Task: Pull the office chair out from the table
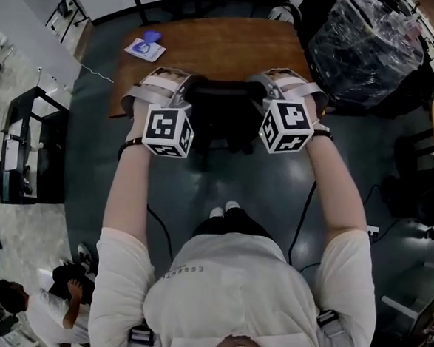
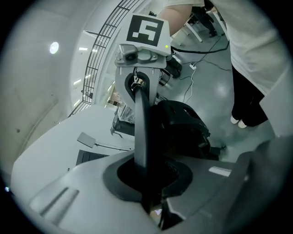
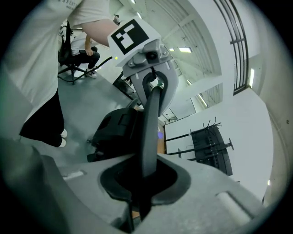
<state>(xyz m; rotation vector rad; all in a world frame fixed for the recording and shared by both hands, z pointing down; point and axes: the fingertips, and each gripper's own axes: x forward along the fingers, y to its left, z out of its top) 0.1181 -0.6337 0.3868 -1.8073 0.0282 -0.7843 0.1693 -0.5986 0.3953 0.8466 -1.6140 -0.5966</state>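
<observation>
left tool (image 1: 184, 91): clamped on the top edge of the office chair (image 1: 223, 112) back | right tool (image 1: 270, 87): clamped on the same edge, opposite end | office chair: tucked against the near side of the wooden bench (image 1: 226, 47)

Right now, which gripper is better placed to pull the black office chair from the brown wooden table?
Neither: left gripper and right gripper both clamp the black chair's backrest, evenly spaced; probably pull with both.

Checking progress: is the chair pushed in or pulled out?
Pushed in: the chair has its back right at the table edge.
</observation>
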